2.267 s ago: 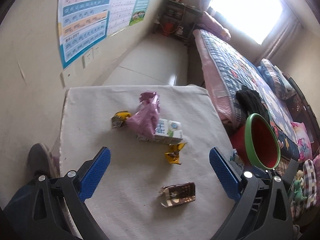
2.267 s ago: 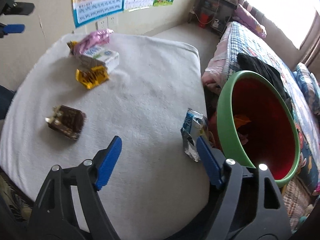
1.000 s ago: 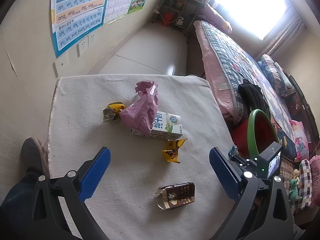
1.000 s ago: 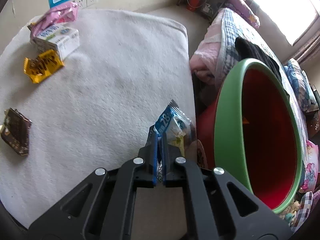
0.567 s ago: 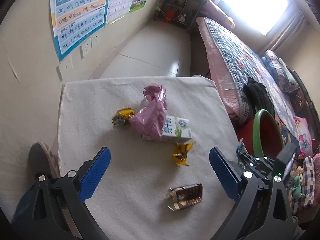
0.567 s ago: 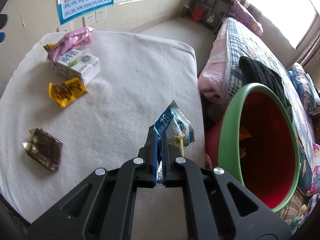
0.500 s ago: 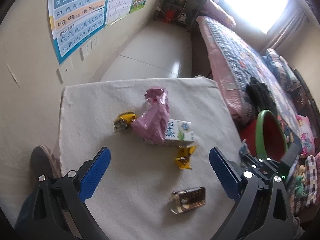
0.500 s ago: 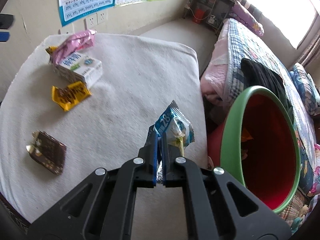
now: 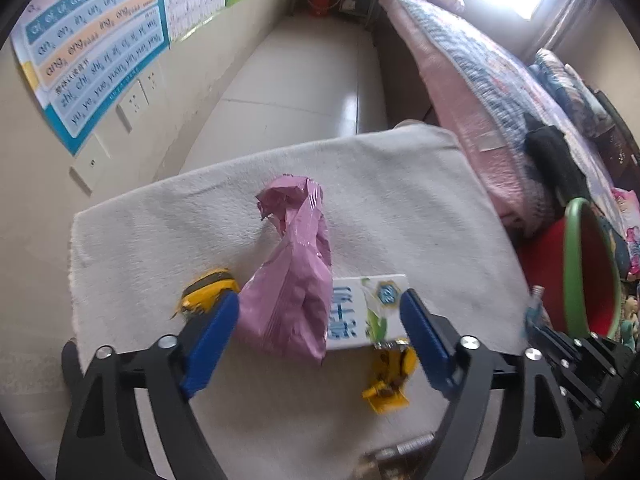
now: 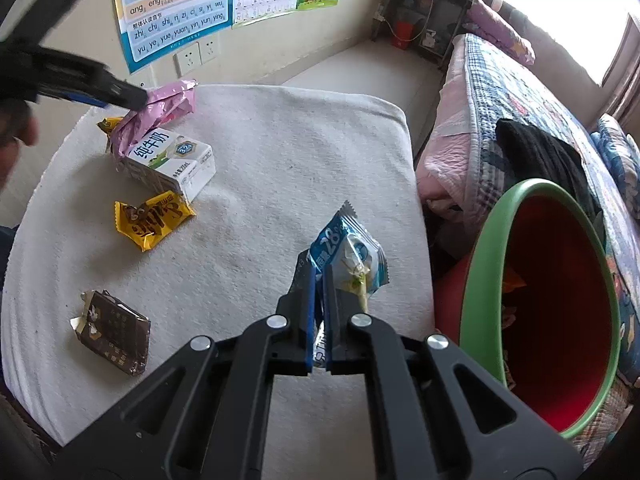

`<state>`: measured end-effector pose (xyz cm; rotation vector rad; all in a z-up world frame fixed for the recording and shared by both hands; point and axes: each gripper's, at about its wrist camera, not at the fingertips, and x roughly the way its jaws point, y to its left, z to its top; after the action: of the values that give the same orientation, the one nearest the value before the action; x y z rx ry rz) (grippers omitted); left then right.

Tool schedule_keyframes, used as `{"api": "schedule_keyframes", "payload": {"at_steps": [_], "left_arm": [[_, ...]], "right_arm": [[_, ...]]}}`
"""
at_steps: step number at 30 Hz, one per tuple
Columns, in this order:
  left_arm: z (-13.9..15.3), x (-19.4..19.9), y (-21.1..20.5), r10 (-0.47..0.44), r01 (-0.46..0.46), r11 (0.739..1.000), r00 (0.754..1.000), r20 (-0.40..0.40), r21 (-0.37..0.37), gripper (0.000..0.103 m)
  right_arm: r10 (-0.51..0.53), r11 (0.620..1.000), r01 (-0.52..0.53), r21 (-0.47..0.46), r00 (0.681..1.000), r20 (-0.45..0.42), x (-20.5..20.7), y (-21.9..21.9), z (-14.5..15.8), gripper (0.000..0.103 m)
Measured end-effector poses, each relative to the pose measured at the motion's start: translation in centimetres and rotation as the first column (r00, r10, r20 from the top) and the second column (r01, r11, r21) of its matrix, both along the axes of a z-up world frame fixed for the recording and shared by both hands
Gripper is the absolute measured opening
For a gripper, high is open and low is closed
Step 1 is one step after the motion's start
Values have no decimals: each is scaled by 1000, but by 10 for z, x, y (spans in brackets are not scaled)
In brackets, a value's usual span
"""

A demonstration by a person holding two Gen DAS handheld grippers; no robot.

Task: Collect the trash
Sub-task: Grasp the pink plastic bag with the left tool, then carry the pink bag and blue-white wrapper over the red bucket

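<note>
Wall posters [image 10: 176,8] far left carry pinyin rows: "an en in un", "ang eng ing ong", "zhi chi shi ri zi ci si", "yu ye yue yuan yin yun ying". Left gripper [image 9: 316,328] sits low over the table [image 9: 400,200], fingers wide apart w/ the pink bag [image 9: 292,292] between them, not touching it as far as can be told. A small yellow wrapper [image 9: 206,290] lies just beside the left finger, partly hidden behind it. Milk carton [image 10: 168,164] lies on its side against the pink bag, printed "纯牛奶" plus a "200mL"-type line too small to be sure of. Yellow snack wrapper [image 10: 150,218] touches the carton's near corner; its brown lettering is unreadable. Brown carton [image 10: 112,332], flattened, lies alone near the table's front edge; cut off and blurred in the left wrist view. Right gripper [image 10: 318,280] has its fingers clamped together on a blue-and-white wrapper [image 10: 350,254] marked "28%", held above the table's right edge. Right of that, well below table level, a green-rimmed red bin [image 10: 496,240] holds a few scraps, incl. an orange piece; rest too dark to make out. Bed [image 10: 520,92] behind it.
</note>
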<state>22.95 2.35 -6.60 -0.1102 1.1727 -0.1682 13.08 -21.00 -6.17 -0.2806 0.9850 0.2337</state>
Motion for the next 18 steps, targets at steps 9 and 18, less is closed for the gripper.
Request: {"api": "schedule_keyframes", "payload": {"at_steps": [9, 18], "left_arm": [[-26, 15, 1, 38, -37, 999, 999, -23, 32, 34], [-1, 3, 4, 35, -35, 999, 999, 33, 21, 28]], "right_arm": [[-25, 999, 26, 41, 999, -29, 3, -10, -7, 4], [-34, 998, 34, 52, 999, -2, -1, -12, 5, 4]]}}
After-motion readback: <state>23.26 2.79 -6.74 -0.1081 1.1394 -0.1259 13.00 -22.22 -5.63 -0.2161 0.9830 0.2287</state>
